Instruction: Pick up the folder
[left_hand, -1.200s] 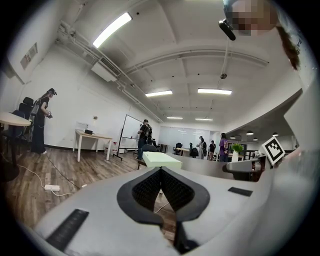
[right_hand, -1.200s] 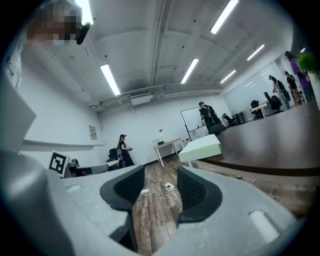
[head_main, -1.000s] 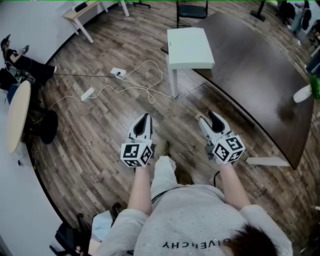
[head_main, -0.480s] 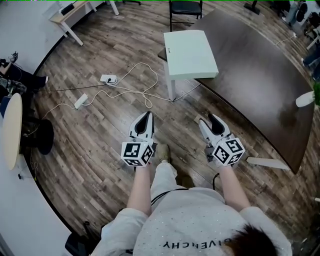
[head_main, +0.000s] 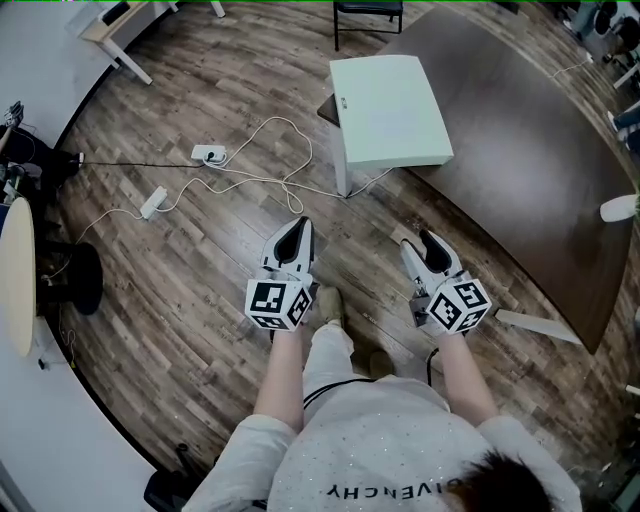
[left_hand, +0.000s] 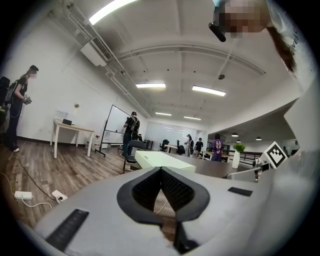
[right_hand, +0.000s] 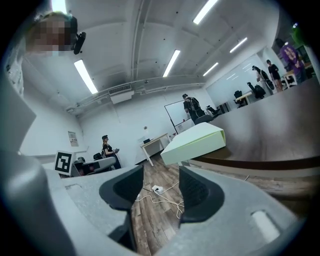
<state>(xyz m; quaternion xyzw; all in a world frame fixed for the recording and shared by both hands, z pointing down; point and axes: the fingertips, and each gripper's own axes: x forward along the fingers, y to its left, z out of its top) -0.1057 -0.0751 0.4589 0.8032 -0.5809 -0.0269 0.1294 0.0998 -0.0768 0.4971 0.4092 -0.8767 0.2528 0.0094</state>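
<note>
The folder (head_main: 390, 108) is a pale green, flat box-like case lying on the near end of the dark table (head_main: 520, 160), ahead of both grippers. It also shows in the left gripper view as the folder (left_hand: 165, 160) and in the right gripper view as the folder (right_hand: 195, 142). My left gripper (head_main: 299, 226) is held over the wooden floor, jaw tips touching, nothing in it (left_hand: 160, 170). My right gripper (head_main: 428, 241) hangs beside it, jaws apart and empty (right_hand: 161, 172). Both are well short of the folder.
White cables with power strips (head_main: 250, 170) lie on the floor ahead to the left. A chair (head_main: 368, 12) stands behind the folder, a white desk (head_main: 120, 25) at the far left, a round table (head_main: 15, 270) at the left edge. A person (left_hand: 17, 110) stands far off.
The folder and the dark table have come closer and lower in the head view as the person walks towards them. Both grippers keep the same pose in front of the body.
</note>
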